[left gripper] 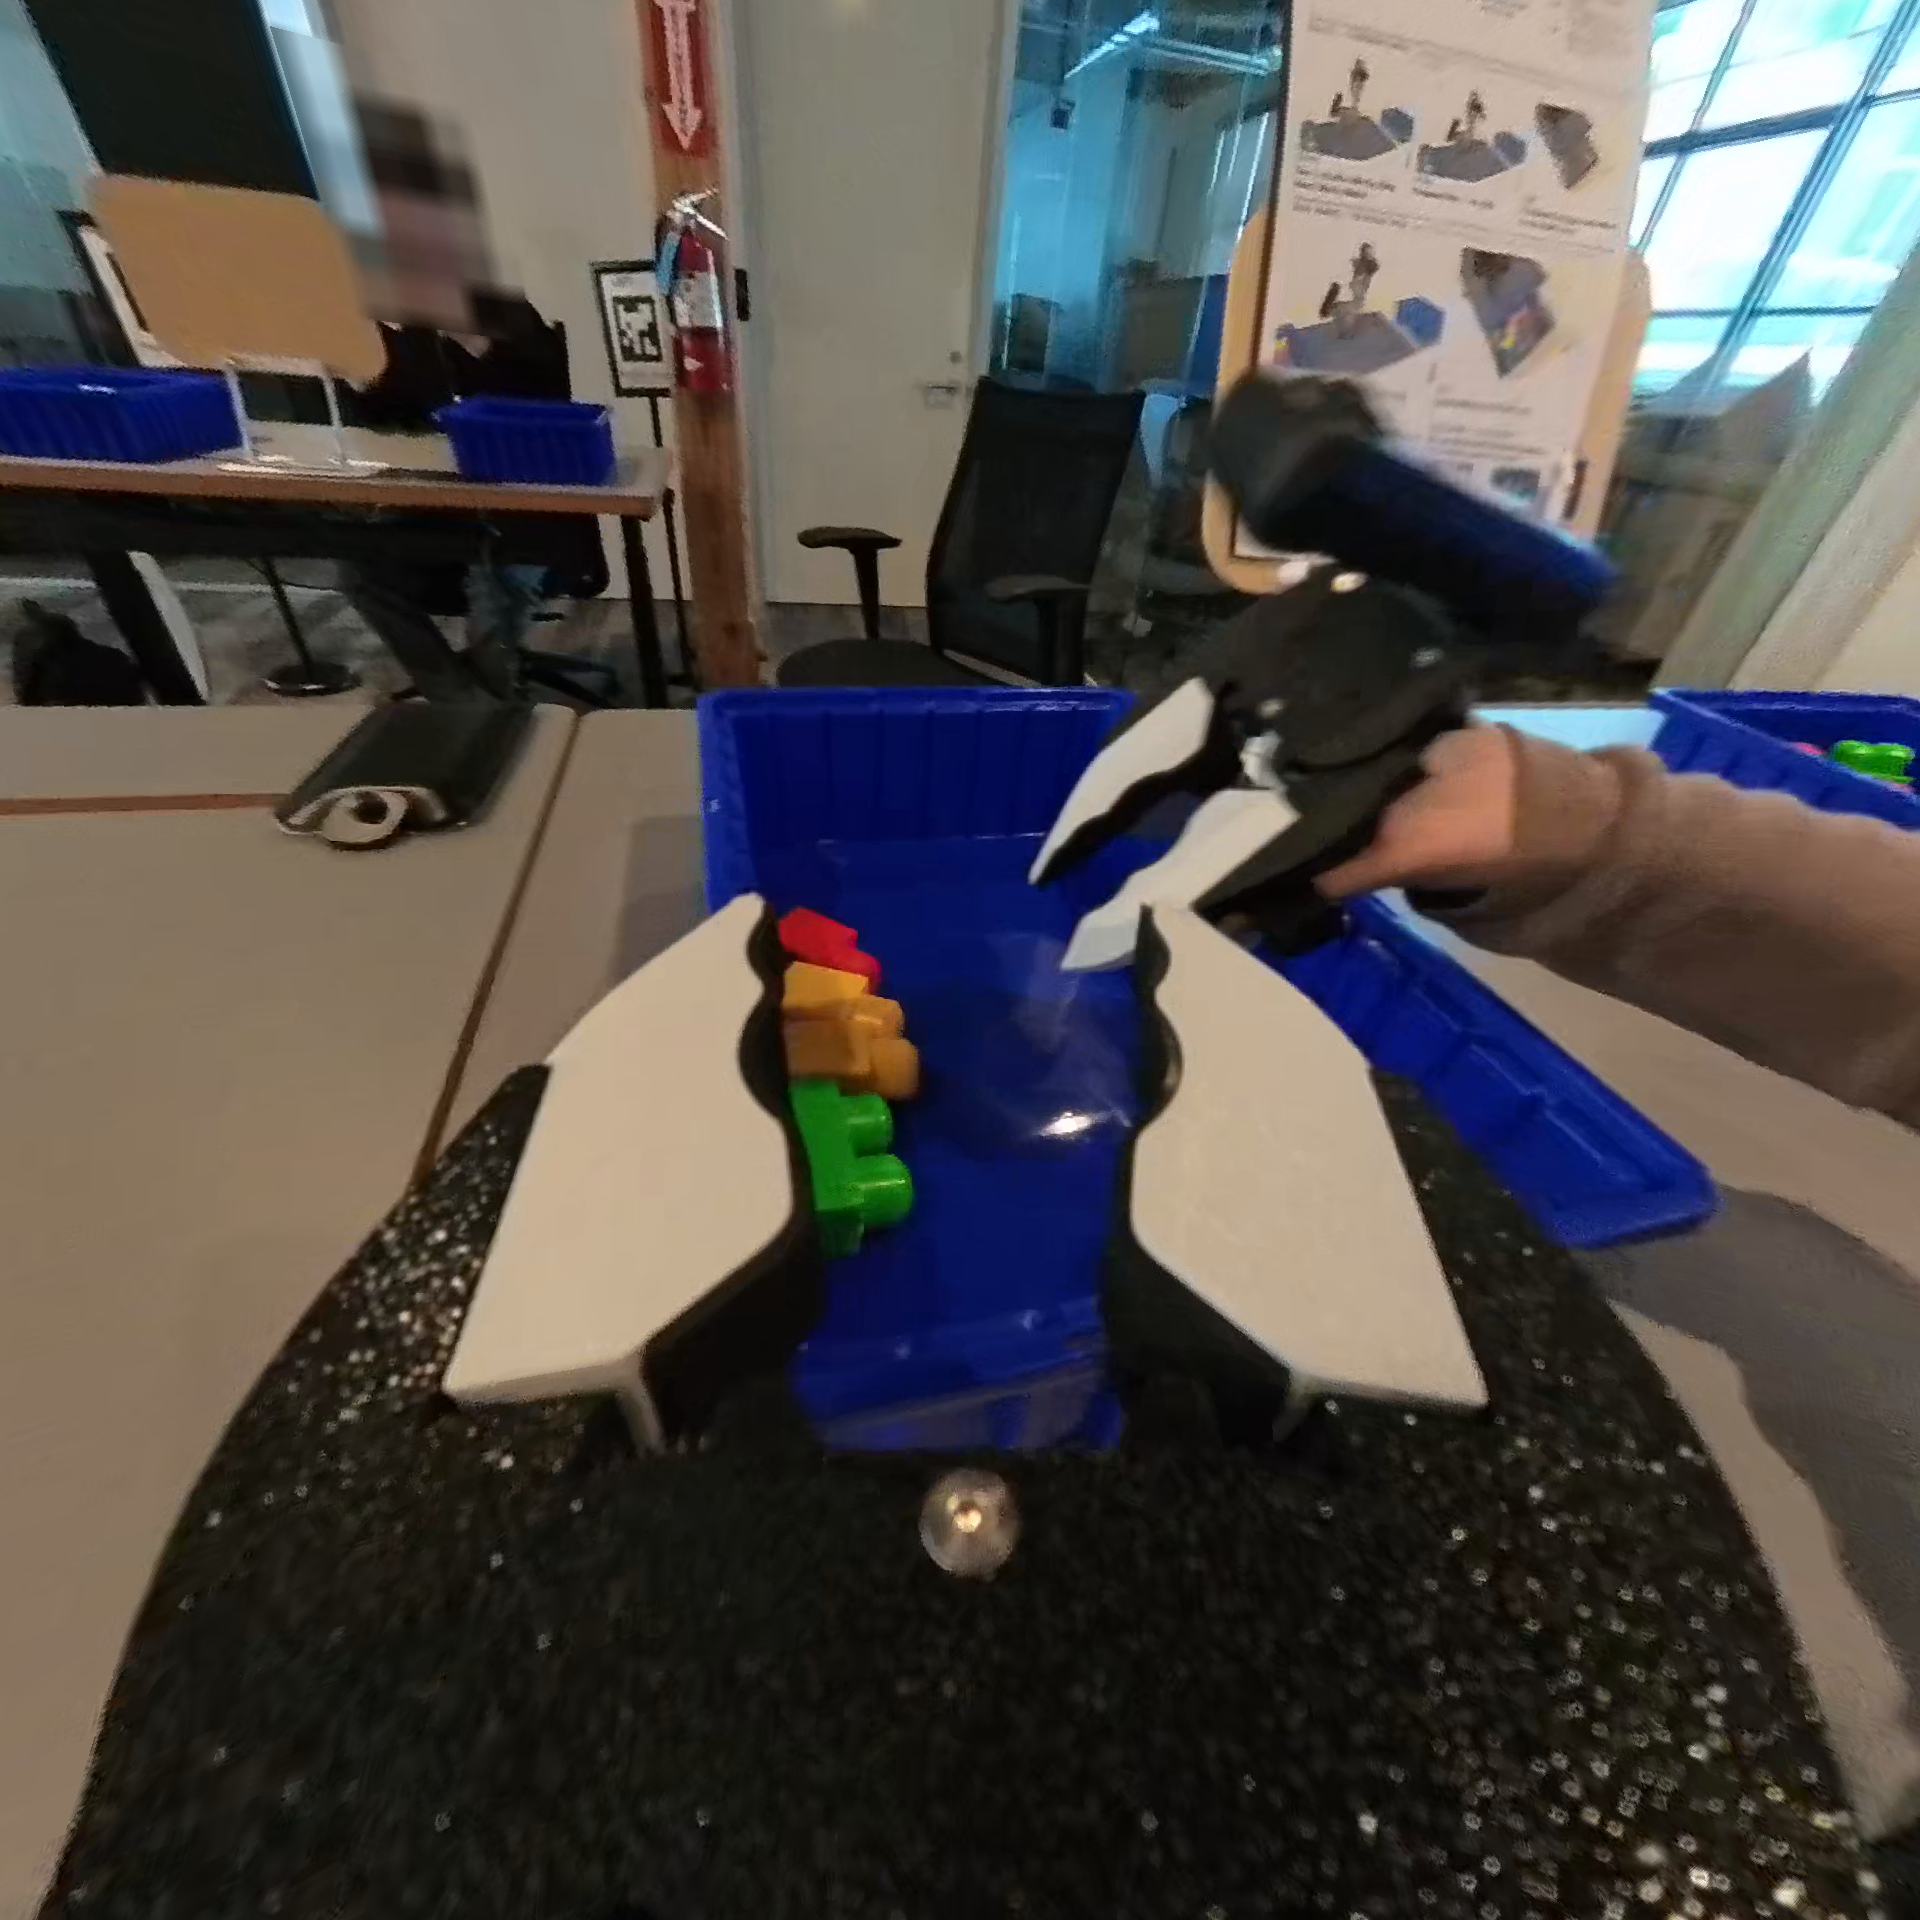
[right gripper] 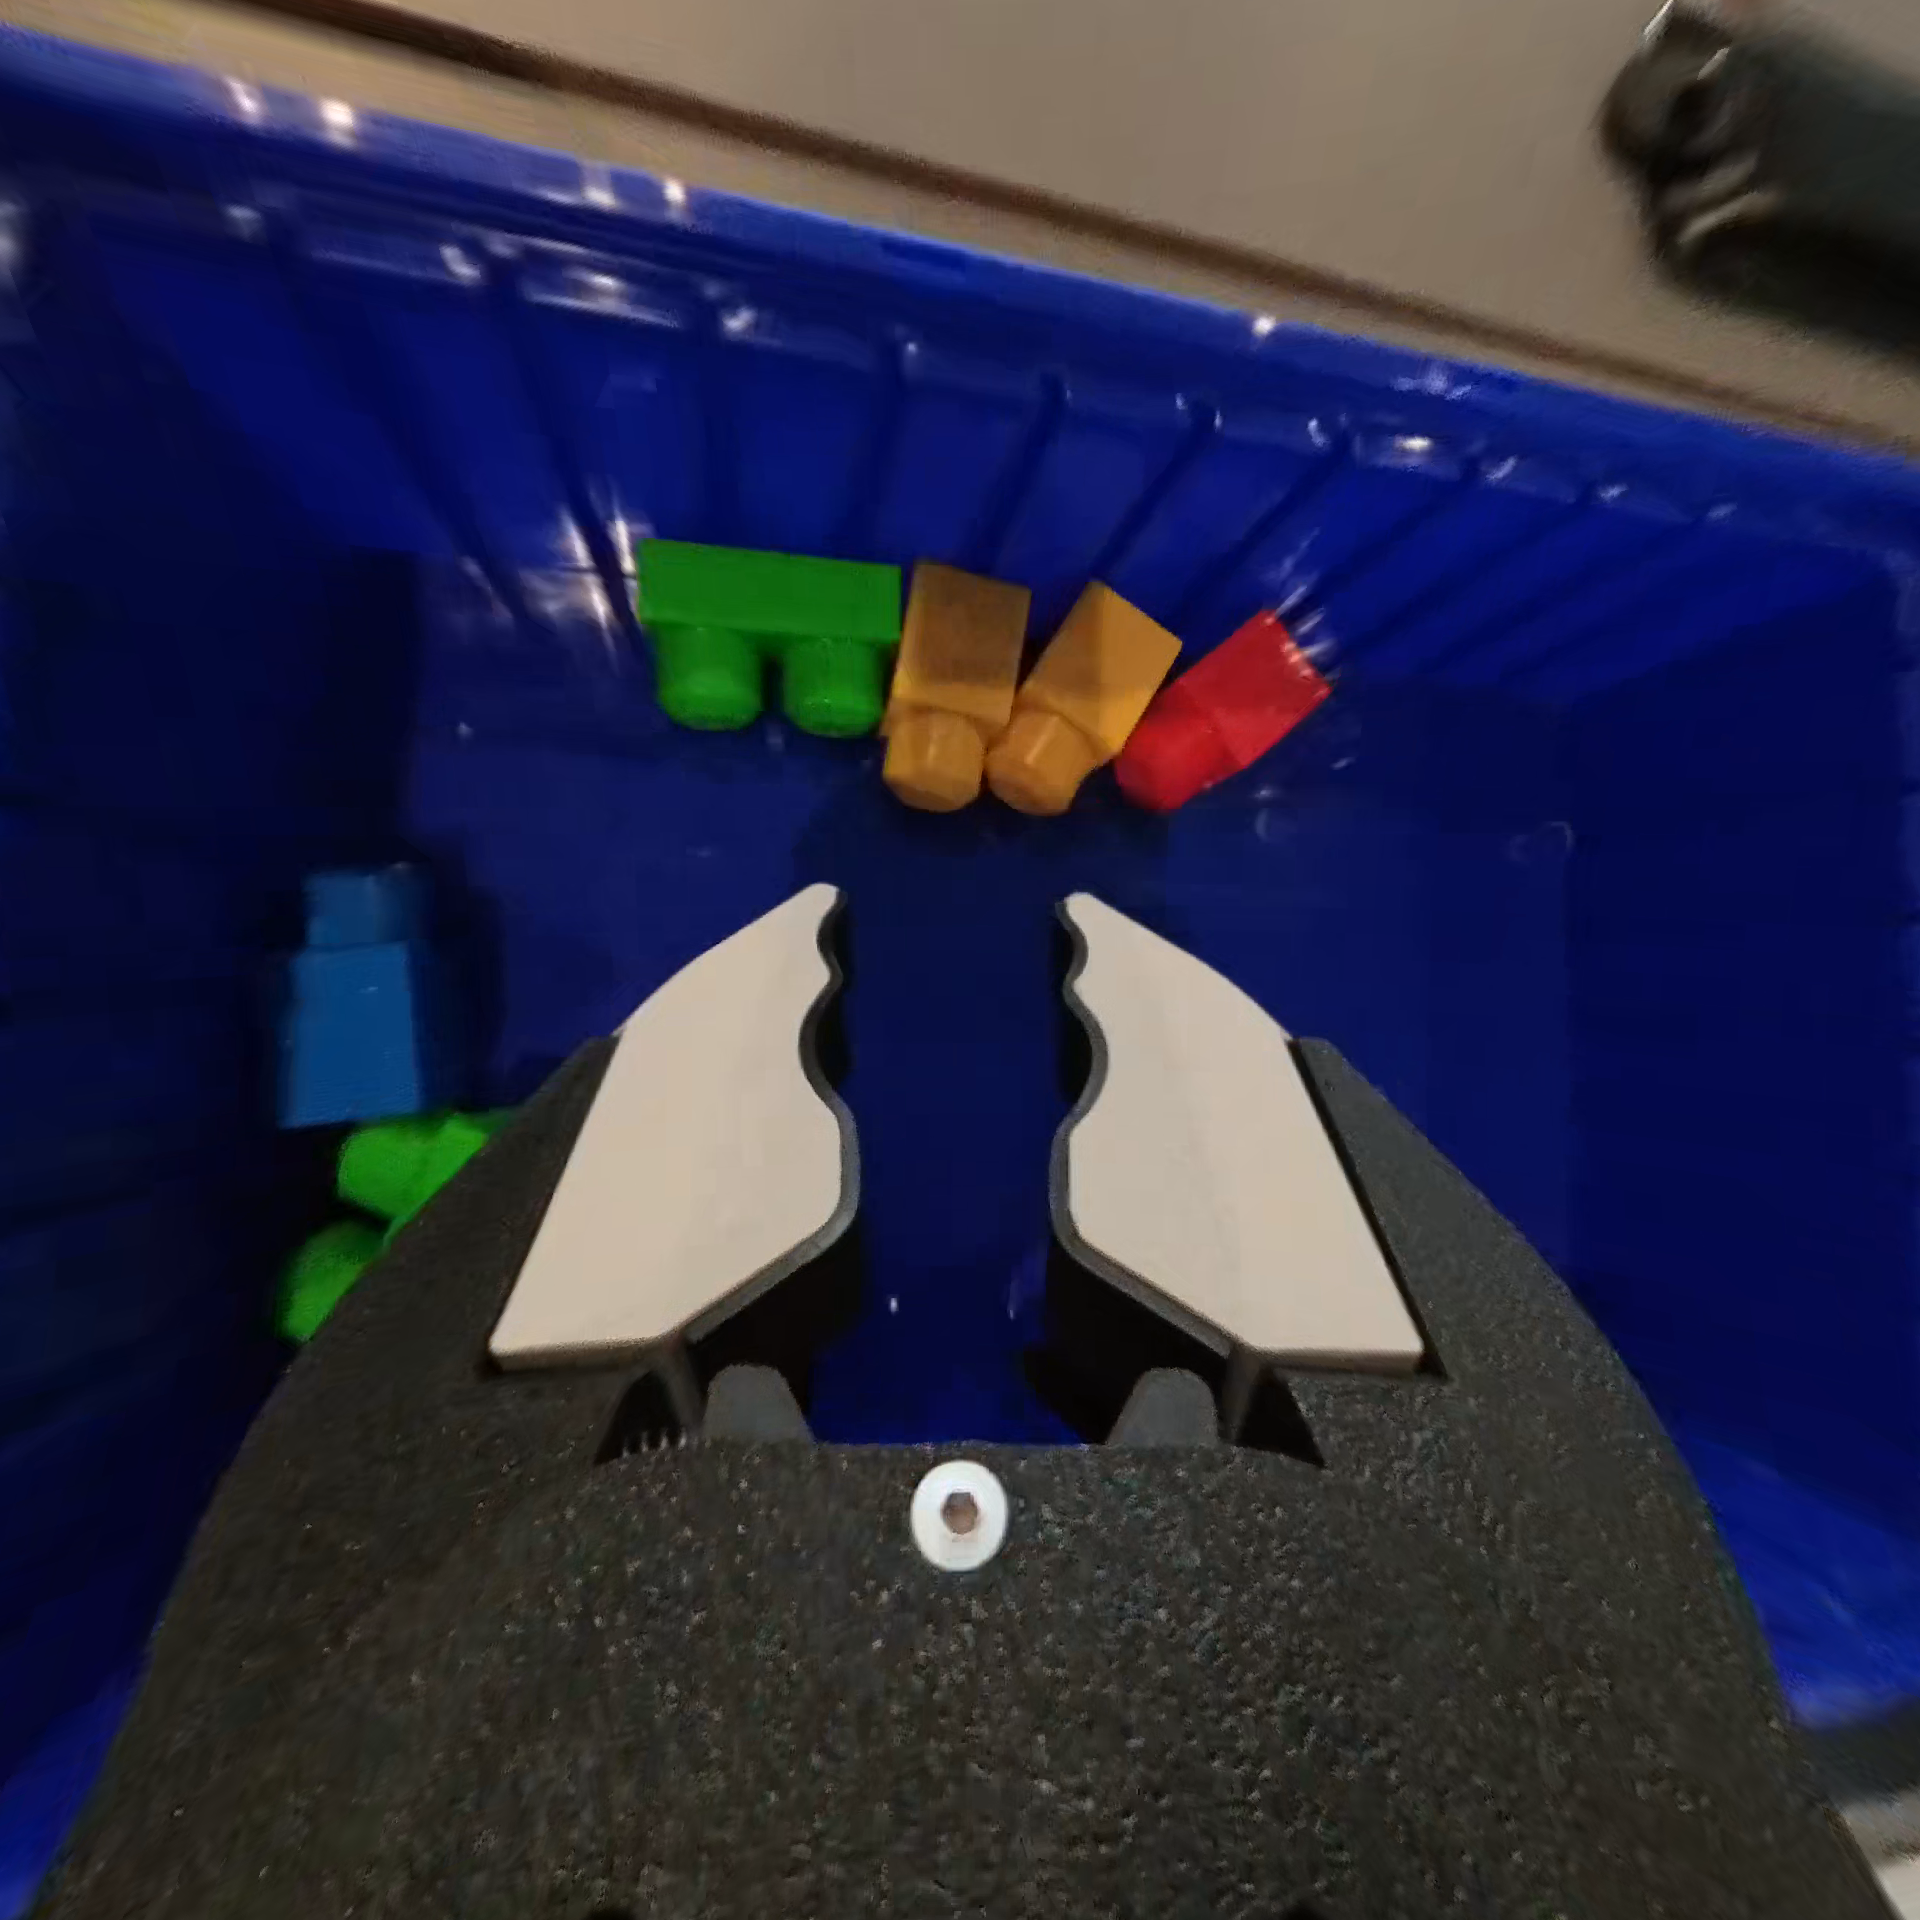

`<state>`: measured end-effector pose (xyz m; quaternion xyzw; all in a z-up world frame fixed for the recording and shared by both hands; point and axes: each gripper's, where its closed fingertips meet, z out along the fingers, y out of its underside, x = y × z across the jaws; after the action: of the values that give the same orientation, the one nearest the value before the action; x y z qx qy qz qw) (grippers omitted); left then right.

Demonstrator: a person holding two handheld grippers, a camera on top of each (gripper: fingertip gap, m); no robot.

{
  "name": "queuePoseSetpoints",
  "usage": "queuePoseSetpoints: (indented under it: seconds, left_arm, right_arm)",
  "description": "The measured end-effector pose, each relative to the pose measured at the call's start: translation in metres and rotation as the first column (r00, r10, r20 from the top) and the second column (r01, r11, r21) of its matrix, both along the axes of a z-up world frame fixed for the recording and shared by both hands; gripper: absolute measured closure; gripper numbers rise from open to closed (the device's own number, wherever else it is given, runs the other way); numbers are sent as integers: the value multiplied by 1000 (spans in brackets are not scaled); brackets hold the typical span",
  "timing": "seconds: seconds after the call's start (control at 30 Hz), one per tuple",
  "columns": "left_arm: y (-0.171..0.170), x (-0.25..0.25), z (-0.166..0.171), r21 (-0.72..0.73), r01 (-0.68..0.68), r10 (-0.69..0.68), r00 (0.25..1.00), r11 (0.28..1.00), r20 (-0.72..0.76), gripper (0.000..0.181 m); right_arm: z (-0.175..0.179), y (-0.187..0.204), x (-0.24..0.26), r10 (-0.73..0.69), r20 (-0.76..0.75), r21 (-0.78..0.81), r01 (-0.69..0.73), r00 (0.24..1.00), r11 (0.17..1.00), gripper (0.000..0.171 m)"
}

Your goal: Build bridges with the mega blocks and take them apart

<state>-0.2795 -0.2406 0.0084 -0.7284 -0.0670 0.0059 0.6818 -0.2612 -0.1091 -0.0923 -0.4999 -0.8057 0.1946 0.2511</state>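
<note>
A blue bin (left gripper: pixel 914 748) holds loose mega blocks. In the left wrist view a red block (left gripper: pixel 826 940), two orange blocks (left gripper: pixel 847 1034) and a green block (left gripper: pixel 852 1164) lie in a row along the bin's left wall. My left gripper (left gripper: pixel 951 920) is open and empty above the bin. My right gripper (left gripper: pixel 1060 914) is open, tilted down over the bin from the right. In the right wrist view my right gripper (right gripper: pixel 948 904) is open and empty just short of the green block (right gripper: pixel 769 634), orange blocks (right gripper: pixel 1023 691) and red block (right gripper: pixel 1221 707). A blue block (right gripper: pixel 353 1003) and another green block (right gripper: pixel 395 1174) lie at the left.
A black device (left gripper: pixel 416 769) lies on the grey table (left gripper: pixel 208 1039) to the left of the bin. A second blue bin (left gripper: pixel 1797 748) with blocks stands at the far right. A person's sleeve (left gripper: pixel 1683 914) reaches in from the right. An office chair (left gripper: pixel 997 561) stands behind the table. Spacing between my two grippers at the tips: around 15 cm.
</note>
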Motion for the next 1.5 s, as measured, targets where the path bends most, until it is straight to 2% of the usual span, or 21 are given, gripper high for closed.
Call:
queuePoseSetpoints:
  seconds: [0.17, 0.23, 0.33, 0.5, 0.57, 0.63, 0.7, 0.77, 0.9, 0.97, 1.13, 1.27, 1.3, 1.37, 1.5]
  left_arm:
    - [-2, -16, -6, -4, -24, 24, 1000, 1000, 10, 116]
    - [-4, -23, -7, 13, -32, 32, 999, 999, 23, 117]
    - [-5, -33, -11, 25, -41, 40, 998, 999, 47, 117]
    - [-2, -39, -21, 15, -19, 18, 996, 1000, 92, 118]
    - [0, -39, -24, 12, -7, 6, 994, 1000, 109, 118]
    - [1, -39, -25, 14, 6, -8, 992, 1000, 126, 118]
    - [2, -38, -25, 20, 14, -16, 991, 1000, 133, 118]
    - [2, -38, -24, 26, 15, -18, 991, 1000, 129, 118]
    - [0, -39, -22, 30, 4, -7, 993, 1000, 118, 118]
    - [-1, -39, -20, 42, 4, -9, 993, 999, 118, 119]
    - [-2, -35, -15, 61, 14, -21, 994, 998, 109, 119]
    - [2, -27, -11, 84, 41, -50, 993, 996, 111, 120]
    - [4, -25, -11, 86, 49, -58, 992, 995, 112, 120]
    - [8, -20, -12, 80, 64, -72, 991, 995, 112, 120]
    - [16, -11, -15, 64, 86, -92, 991, 994, 97, 120]
  right_arm:
    - [-38, -29, -22, 111, 178, -232, -68, 978, 970, 130]
    - [-44, -46, -22, 178, 178, -268, -127, 968, 955, 131]
    - [-57, -55, -26, 205, 188, -221, -162, 960, 962, 130]
    - [-78, -50, -35, 166, 243, -122, -140, 956, 983, 97]
    - [-86, -53, -38, 169, 244, -110, -146, 955, 983, 75]
    - [-92, -53, -41, 172, 254, -61, -161, 952, 985, 64]
    - [-89, -61, -47, 191, 216, -75, -179, 957, 981, 72]
    - [-85, -65, -50, 210, 186, -63, -201, 960, 978, 97]
    - [-80, -57, -50, 182, 180, 12, -187, 967, 982, 97]
    - [-62, -52, -48, 160, 128, 13, -163, 979, 987, 96]
    - [34, -27, -11, 24, -156, -68, -34, 987, 997, 99]
    - [98, 49, 73, -253, -364, 17, 278, 896, 960, 99]
    - [99, 67, 99, -335, -367, 2, 361, 868, 932, 99]
    - [78, 96, 148, -479, -301, -45, 490, 825, 871, 99]
    - [-3, 117, 215, -633, -111, -149, 617, 766, 773, 99]
